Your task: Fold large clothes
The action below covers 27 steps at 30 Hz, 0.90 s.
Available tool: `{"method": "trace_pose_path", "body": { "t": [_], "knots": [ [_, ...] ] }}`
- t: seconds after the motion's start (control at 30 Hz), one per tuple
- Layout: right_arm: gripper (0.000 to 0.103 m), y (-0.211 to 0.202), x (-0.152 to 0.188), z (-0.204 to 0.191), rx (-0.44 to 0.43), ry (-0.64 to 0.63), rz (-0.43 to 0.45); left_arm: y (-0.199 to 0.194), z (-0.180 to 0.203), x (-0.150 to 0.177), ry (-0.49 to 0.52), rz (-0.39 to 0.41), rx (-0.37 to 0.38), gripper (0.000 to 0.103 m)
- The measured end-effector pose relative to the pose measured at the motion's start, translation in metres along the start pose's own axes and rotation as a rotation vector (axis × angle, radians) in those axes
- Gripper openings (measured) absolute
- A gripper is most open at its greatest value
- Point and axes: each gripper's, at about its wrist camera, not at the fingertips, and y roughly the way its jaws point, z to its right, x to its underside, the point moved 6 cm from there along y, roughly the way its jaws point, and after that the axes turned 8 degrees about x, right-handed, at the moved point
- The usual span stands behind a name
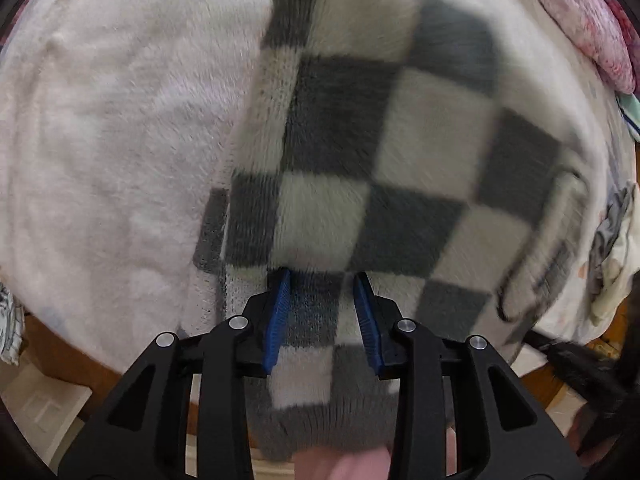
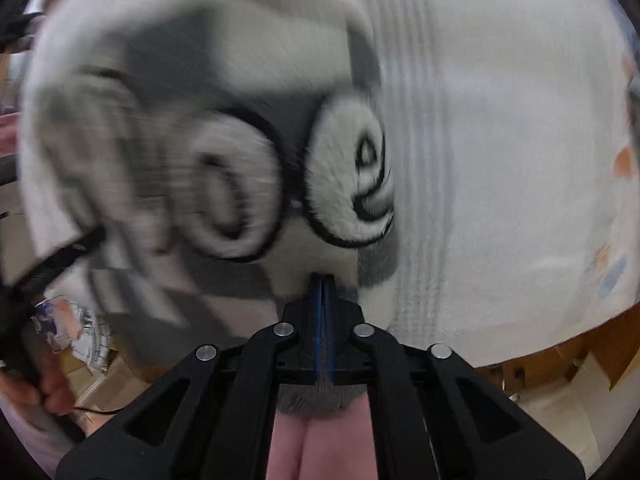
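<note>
A fluffy grey-and-white checkered sweater (image 1: 360, 168) lies on a white fleece bed cover (image 1: 104, 140). My left gripper (image 1: 322, 280) is open, its blue pads on either side of the sweater's ribbed hem, fabric lying between them. In the right wrist view the same sweater (image 2: 224, 184) shows large white letters outlined in black and is blurred by motion. My right gripper (image 2: 323, 278) is shut on the sweater's edge, with grey ribbed fabric hanging out behind the pads.
A pink patterned quilt (image 1: 580, 20) lies at the far right of the bed. The white bed cover (image 2: 500, 160) stretches to the right. The wooden bed edge (image 2: 592, 340) and floor clutter (image 2: 80, 340) lie below. The other gripper's black frame (image 2: 44, 268) is at left.
</note>
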Motion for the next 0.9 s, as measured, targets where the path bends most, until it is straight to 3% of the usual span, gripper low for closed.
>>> {"method": "trace_pose_path", "body": {
  "t": [0.1,0.2,0.3,0.4,0.43,0.47,0.57,0.6,0.7,0.73,0.8,0.83,0.9],
  "knots": [
    [0.001,0.008,-0.006,0.001,0.01,0.083,-0.044,-0.002,0.008,-0.005,0.049,-0.038,-0.034,0.035],
    [0.004,-0.015,0.005,-0.003,0.009,0.053,-0.035,-0.016,0.014,0.013,0.093,-0.071,-0.044,0.035],
    [0.004,-0.016,0.036,-0.009,-0.053,0.027,-0.082,-0.018,0.01,0.047,0.051,-0.111,0.029,0.035],
    [0.001,0.027,0.052,-0.011,0.063,-0.007,-0.078,0.012,-0.004,0.076,0.005,-0.153,0.051,0.035],
    [0.001,0.056,0.059,-0.017,0.102,-0.031,-0.104,0.023,-0.005,0.084,0.026,-0.139,0.033,0.035],
    [0.001,0.065,0.06,-0.02,0.131,-0.046,-0.069,0.027,-0.005,0.086,0.049,-0.134,0.009,0.035],
    [0.003,0.055,0.059,-0.031,0.219,-0.102,-0.041,0.024,0.006,0.089,0.115,-0.149,-0.048,0.035],
    [0.003,0.05,0.06,-0.031,0.217,-0.108,-0.032,0.021,0.008,0.089,0.123,-0.162,-0.048,0.035],
    [0.003,0.023,0.059,-0.026,0.083,-0.044,-0.006,-0.005,0.011,0.089,0.151,-0.168,-0.009,0.036],
    [0.01,0.008,0.053,-0.022,0.045,-0.031,0.022,-0.016,0.013,0.087,0.164,-0.14,-0.006,0.04],
    [0.048,-0.018,0.045,-0.016,0.029,-0.038,0.078,-0.035,0.015,0.082,0.176,-0.1,0.012,0.052],
    [0.075,-0.034,0.038,-0.011,0.043,-0.033,0.109,-0.042,0.016,0.079,0.176,-0.088,0.035,0.053],
    [0.076,-0.065,0.028,-0.002,0.003,-0.005,0.211,-0.059,0.021,0.065,0.178,-0.034,0.077,0.053]
  ]
}}
